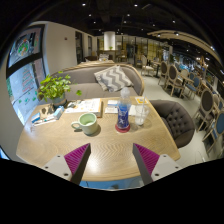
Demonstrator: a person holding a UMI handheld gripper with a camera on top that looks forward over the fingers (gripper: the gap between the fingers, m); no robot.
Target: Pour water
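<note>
Going left to right: at the far left end of the worktop (60, 140) there's a potted plant (52, 90) with leafy green foliage, sitting near the window side. Can't really make out the pot itself, it's too small and dark there. Something flat and dark lies just in front of the plant, can't tell what it is.

Next over, a green mug (88, 122) sits on the light wood, handle pointing toward the plant. It's pale inside, but I can't tell whether there's any liquid in it. Behind it there's an open book or some papers (90, 104) spread flat.

Just right of the mug stands a water bottle (123, 110), upright, clear body with a blue label band around the lower half and a reddish base. The water level isn't readable from here. Right beside it, nearly touching, is a clear glass (139, 114), also upright; contents can't be made out.

The gripper (112, 160) is well back from all of this. Its fingers are spread wide with nothing between them, the pink pad (76, 156) of one finger below the mug and the other below the glass, so the bottle lines up roughly ahead of the gap.

Beyond the worktop there's a grey sofa (105, 78) with a zigzag cushion (117, 77), and a dark armchair (176, 118) off the right end.
</note>
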